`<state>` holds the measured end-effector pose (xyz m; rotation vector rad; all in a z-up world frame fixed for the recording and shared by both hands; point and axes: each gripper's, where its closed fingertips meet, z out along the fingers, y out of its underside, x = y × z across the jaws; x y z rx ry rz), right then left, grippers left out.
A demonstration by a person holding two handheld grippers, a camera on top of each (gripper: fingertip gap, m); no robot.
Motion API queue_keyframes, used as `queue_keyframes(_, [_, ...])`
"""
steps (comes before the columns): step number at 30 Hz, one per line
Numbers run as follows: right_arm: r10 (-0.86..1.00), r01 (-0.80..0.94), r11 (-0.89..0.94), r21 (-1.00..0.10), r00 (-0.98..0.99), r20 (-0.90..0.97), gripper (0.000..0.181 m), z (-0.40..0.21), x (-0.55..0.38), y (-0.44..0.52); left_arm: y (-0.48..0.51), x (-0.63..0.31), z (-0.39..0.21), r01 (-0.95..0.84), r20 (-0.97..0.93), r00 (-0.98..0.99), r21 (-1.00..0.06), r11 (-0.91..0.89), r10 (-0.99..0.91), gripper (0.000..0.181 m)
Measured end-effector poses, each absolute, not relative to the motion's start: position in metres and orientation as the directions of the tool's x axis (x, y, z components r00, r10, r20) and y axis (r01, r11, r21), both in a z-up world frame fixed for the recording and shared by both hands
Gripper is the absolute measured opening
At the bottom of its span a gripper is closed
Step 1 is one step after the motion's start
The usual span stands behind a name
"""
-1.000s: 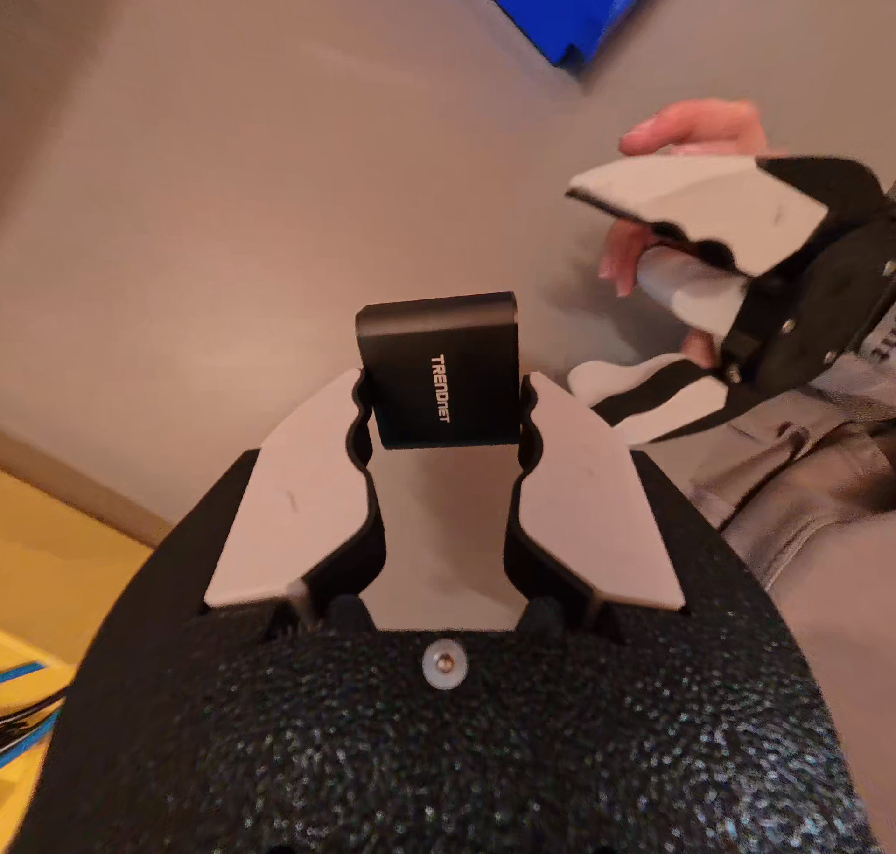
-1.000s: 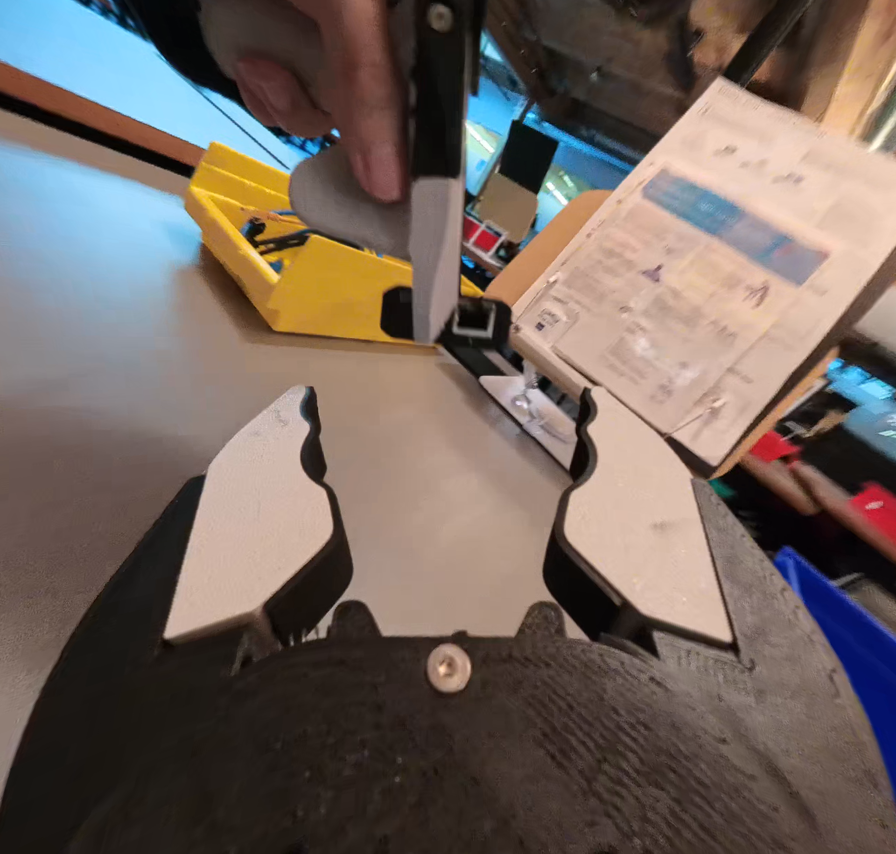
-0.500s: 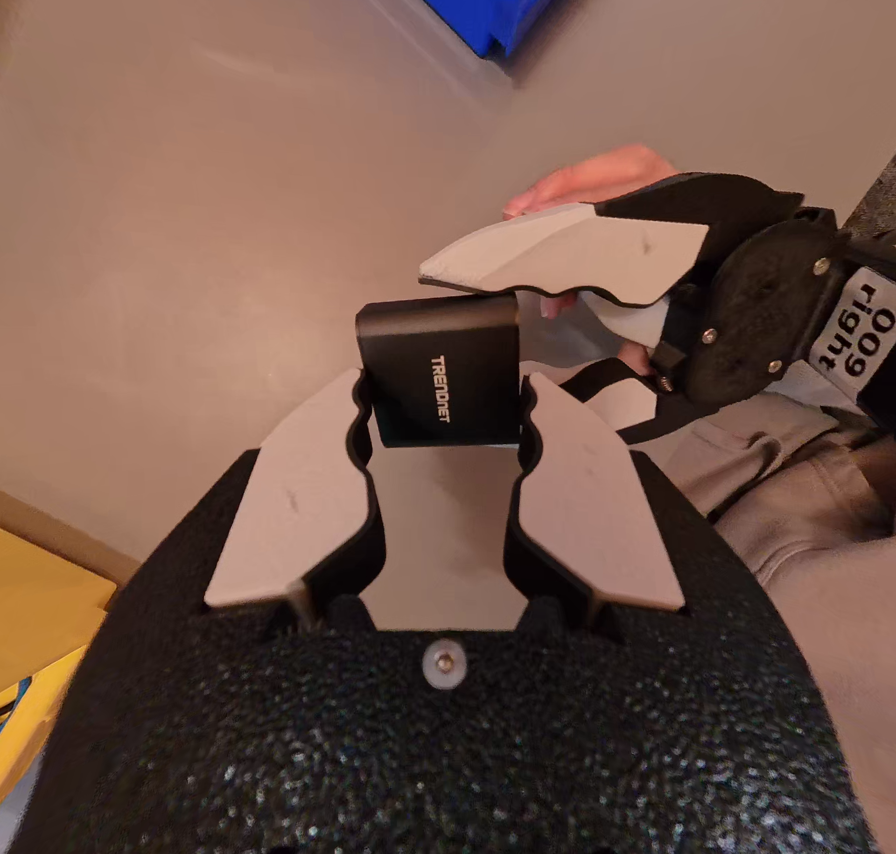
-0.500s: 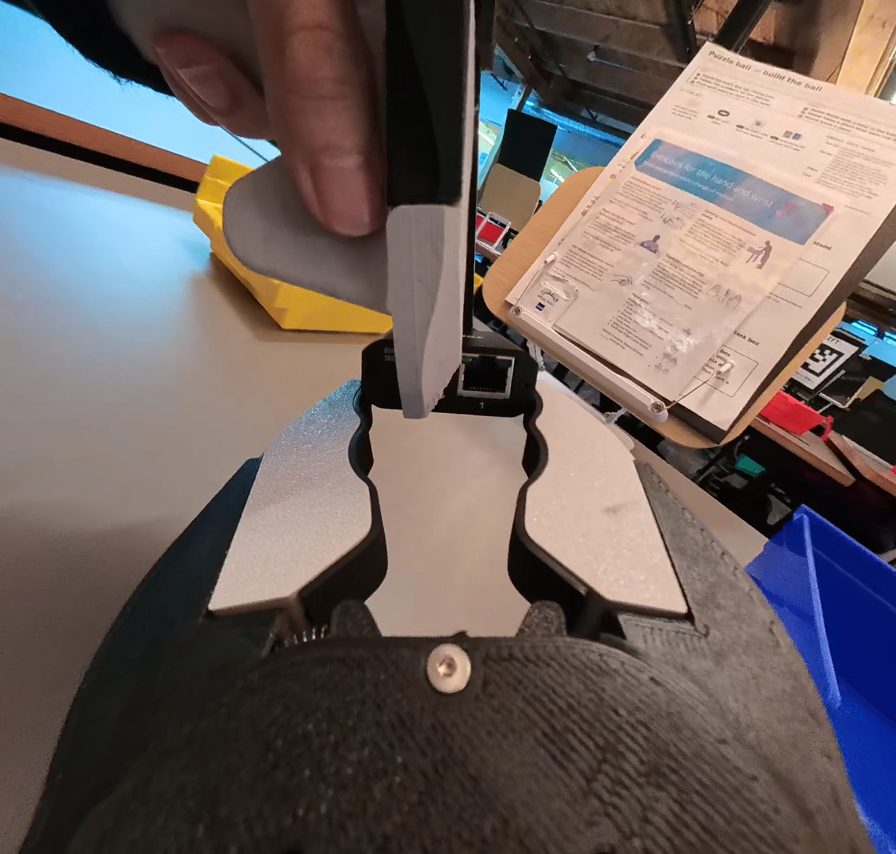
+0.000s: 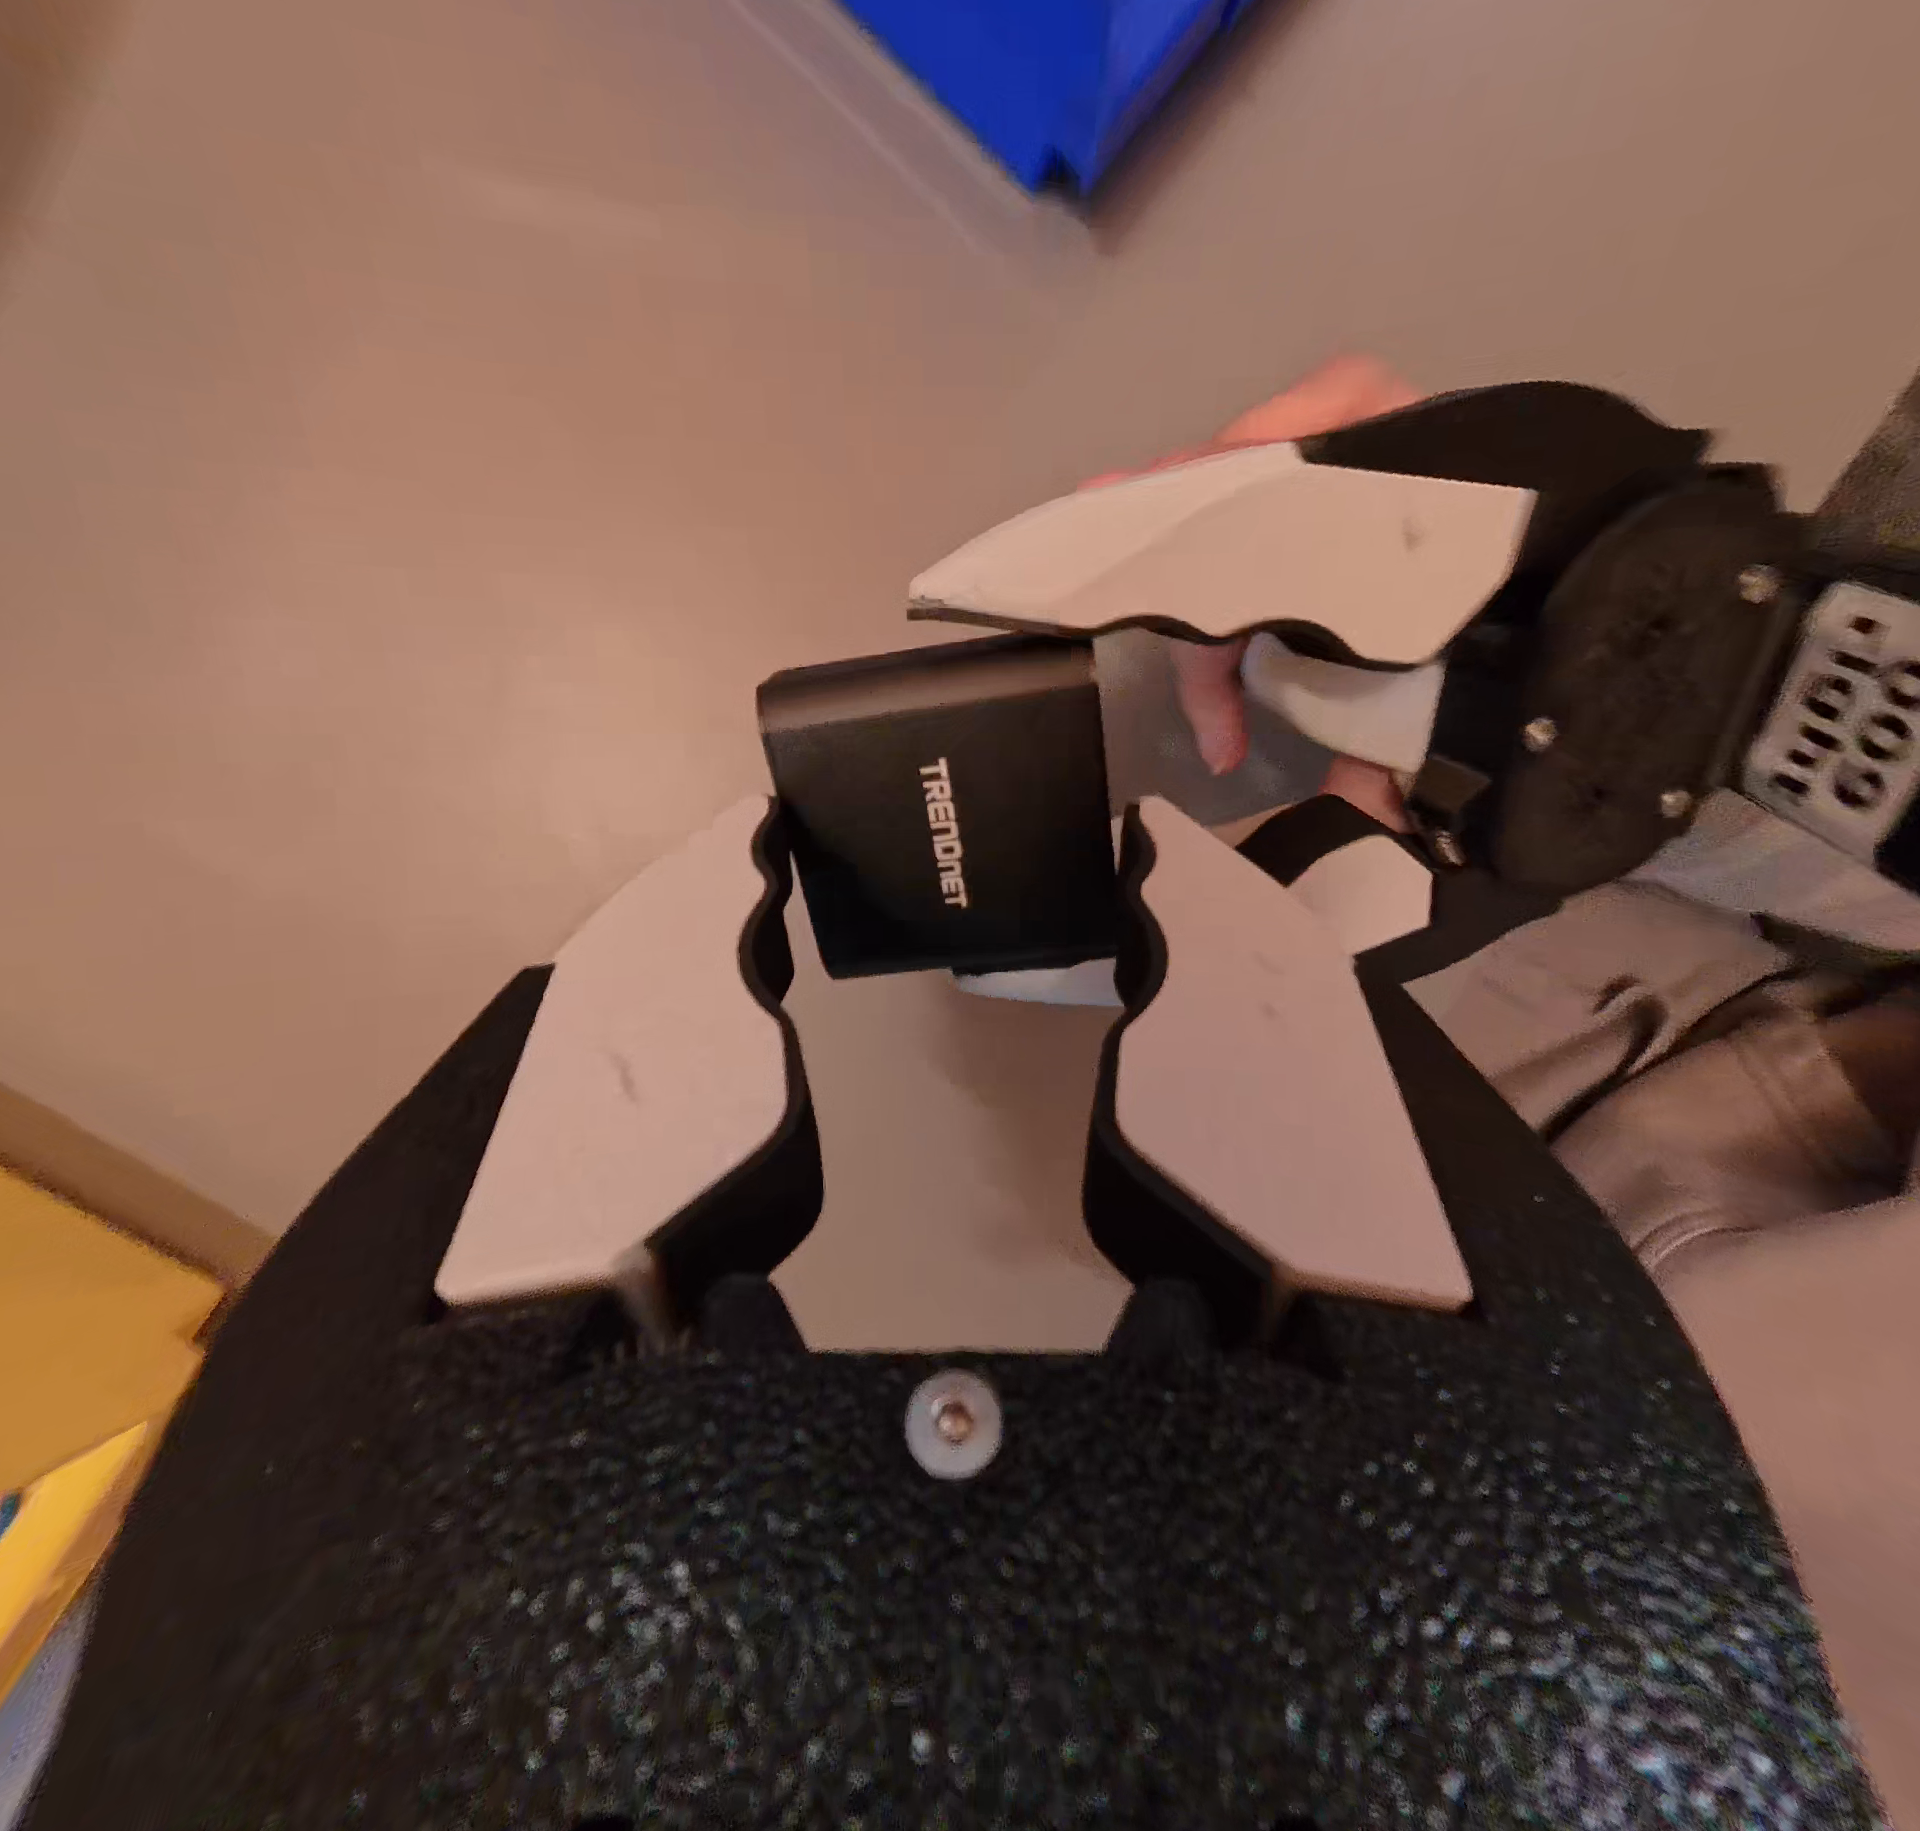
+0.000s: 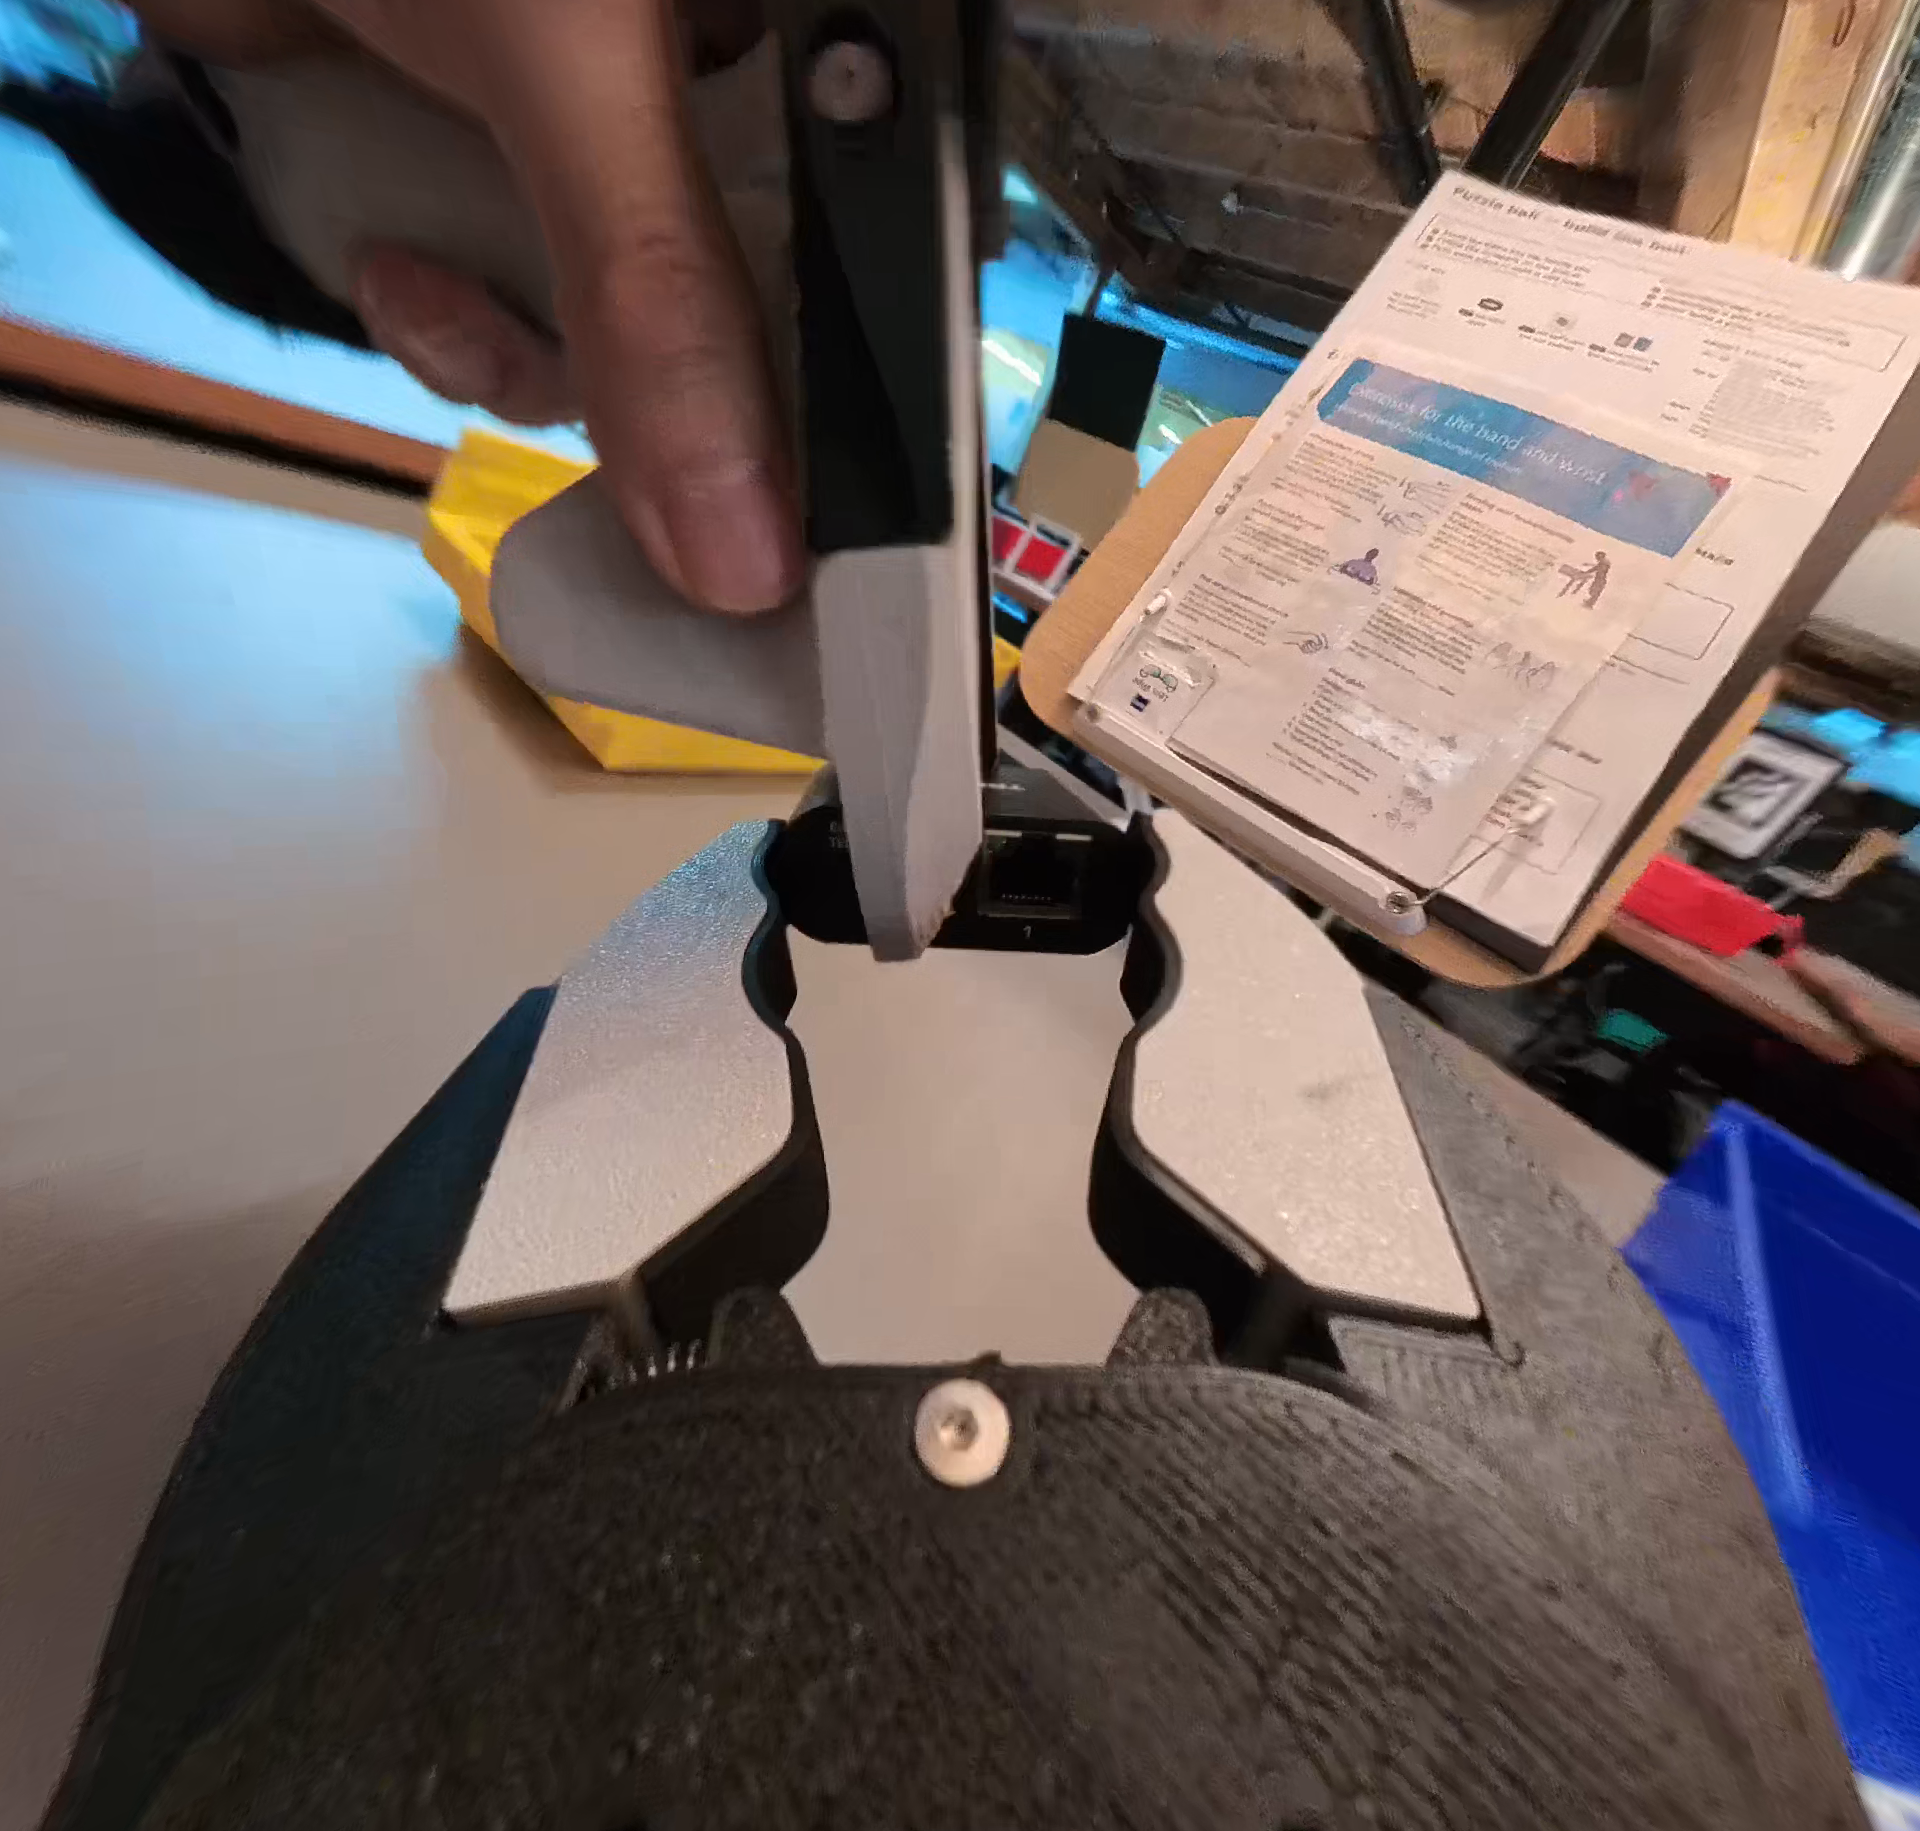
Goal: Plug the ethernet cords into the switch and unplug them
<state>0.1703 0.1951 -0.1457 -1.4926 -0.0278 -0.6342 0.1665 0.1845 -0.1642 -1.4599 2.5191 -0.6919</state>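
1. Switch is held in the air over the table, small black box, lettered face turned to L cam.
2. L gripper: fingers clamped on switch, one tip pressed to each side edge. Switch is seen slightly tilted betw. them.
3. R gripper: fingers closed on the same switch from the port end, tips tight against both short ends of the port face.
4. One port is seen on that face, empty. Rest of the face is hidden by an L finger crossing in front of switch from above.
5. In L view, an R finger is laid along the far edge of switch; the other is glimpsed under it.
6. Hand is wrapped on L gripper's grip, above switch.
7. Yellow bin is seen behind switch, to its left in R view.
8. Board w/ printed sheets is propped behind switch, to its right in R view.
9. Blue bin is noted well past switch in L view.
10. No cord is seen at switch.
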Motion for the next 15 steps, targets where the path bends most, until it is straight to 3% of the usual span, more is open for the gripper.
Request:
queue_keyframes(3, [-0.298,0.246,0.072,-0.966,0.930,0.215,0.062,-0.141,0.175,0.188,0.176,0.168,-0.142,-0.731,0.183,-0.537,-0.588,0.346,-0.824,0.065])
queue_keyframes(7, [-0.217,0.162,0.215,-0.963,0.969,0.114,0.062,-0.125,0.176,0.173,0.192,0.168,-0.109,-0.695,0.394,-0.473,-0.717,0.059,-0.788,0.074])
queue_keyframes(9, [-0.148,0.145,0.274,-0.951,0.983,0.108,0.062,-0.111,0.167,0.170,0.198,0.163,-0.115,-0.734,0.573,-0.434,-0.673,-0.096,-0.695,0.079])
queue_keyframes(11, [-0.094,0.143,0.320,-0.937,0.988,0.119,0.062,-0.101,0.156,0.169,0.189,0.153,-0.116,-0.795,0.783,-0.409,-0.558,-0.237,-0.469,0.079])
queue_keyframes(15, [-0.006,0.167,0.311,-0.936,0.985,0.174,0.062,-0.103,0.135,0.178,0.174,0.135,-0.111,-0.869,0.925,-0.379,-0.359,-0.340,-0.009,0.058])
